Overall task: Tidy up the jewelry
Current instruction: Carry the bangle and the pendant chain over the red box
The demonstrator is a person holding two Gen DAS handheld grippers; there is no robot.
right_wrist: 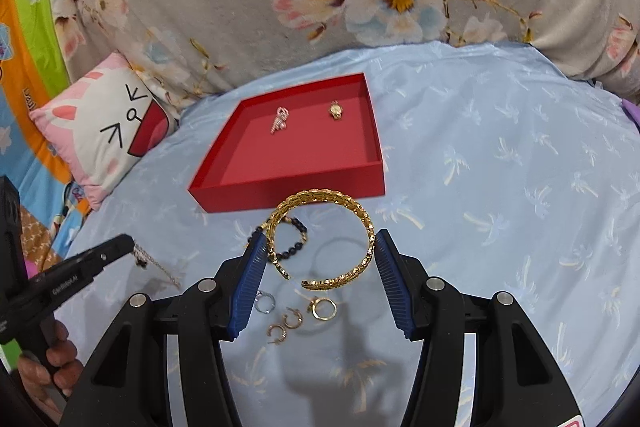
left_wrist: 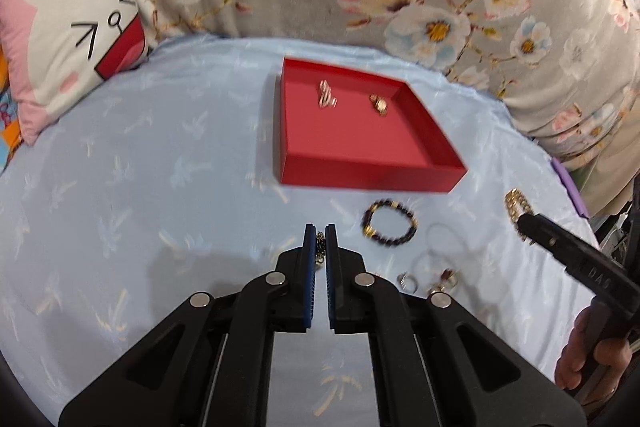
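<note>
Meanwhile, both grippers hover just in front of the red tray on a pale blue bedspread. Left gripper is pinched tight on a thin chain necklace — its links dangle between the blue pads. Right gripper stands half spread, its pads pressing either side of a wide gold bangle. Inside the tray lie two small gold pieces. Nearer than the tray, a dark beaded bracelet and several rings rest on the cloth.
</note>
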